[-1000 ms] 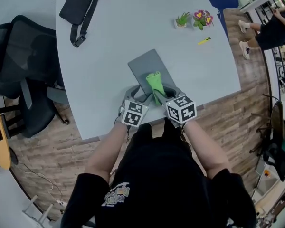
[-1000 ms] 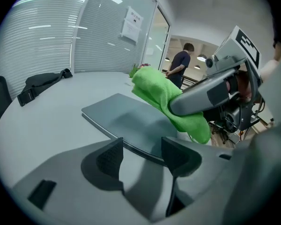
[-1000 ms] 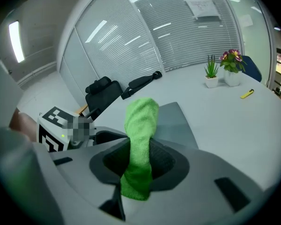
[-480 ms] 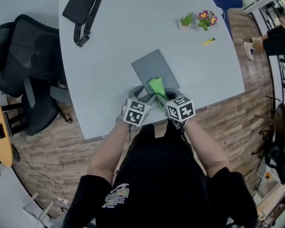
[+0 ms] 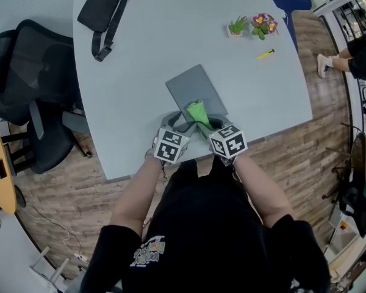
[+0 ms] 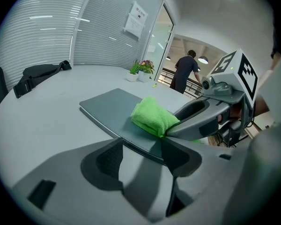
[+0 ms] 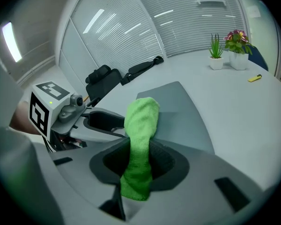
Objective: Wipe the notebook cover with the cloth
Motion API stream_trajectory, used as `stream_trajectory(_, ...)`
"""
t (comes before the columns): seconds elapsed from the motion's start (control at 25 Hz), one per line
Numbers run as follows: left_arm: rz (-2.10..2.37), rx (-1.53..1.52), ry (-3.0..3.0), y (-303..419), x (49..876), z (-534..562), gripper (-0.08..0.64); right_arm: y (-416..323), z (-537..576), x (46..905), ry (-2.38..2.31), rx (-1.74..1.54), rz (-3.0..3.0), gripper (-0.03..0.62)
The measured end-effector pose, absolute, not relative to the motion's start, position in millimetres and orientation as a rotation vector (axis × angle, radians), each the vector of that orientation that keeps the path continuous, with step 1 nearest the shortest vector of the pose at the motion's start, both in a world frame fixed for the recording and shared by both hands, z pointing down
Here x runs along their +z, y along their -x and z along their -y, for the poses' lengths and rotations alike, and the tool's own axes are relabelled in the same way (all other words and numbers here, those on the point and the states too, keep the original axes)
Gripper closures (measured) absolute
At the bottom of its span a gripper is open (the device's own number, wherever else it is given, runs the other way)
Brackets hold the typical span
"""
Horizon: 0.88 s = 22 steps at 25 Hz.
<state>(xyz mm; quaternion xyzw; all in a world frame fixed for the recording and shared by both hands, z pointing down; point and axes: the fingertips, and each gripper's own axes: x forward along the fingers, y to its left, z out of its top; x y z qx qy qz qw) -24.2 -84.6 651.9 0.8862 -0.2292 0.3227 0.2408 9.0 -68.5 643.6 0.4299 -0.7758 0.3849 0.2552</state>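
Cloth (image 7: 139, 125), green, pinched between jaws of right gripper (image 7: 139, 159); front end draped onto near part of notebook (image 7: 178, 104). Left gripper (image 6: 140, 156) jaws apart, near corner of notebook reaching in between them; contact with pads not determinable. Notebook grey, closed, flat on pale table (image 5: 140, 60), close to near edge. Farther off on table: black bag (image 5: 104, 8), small green potted plant (image 5: 235, 26), flowering plant (image 5: 263, 23), small yellow object (image 5: 265, 54). Black chair (image 5: 24, 72) beside table.

We see a thin grey notebook (image 5: 192, 87) lying flat and closed, turned a bit, near the table's front edge. A bunched green cloth (image 5: 197, 112) rests on its near end.
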Motion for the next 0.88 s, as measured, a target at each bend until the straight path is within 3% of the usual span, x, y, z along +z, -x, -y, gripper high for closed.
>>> stream_trajectory(0.88,0.628,0.877,-2.426,25,652,85,0.31,-63,72,644,-1.251,0.939,2.053,0.482)
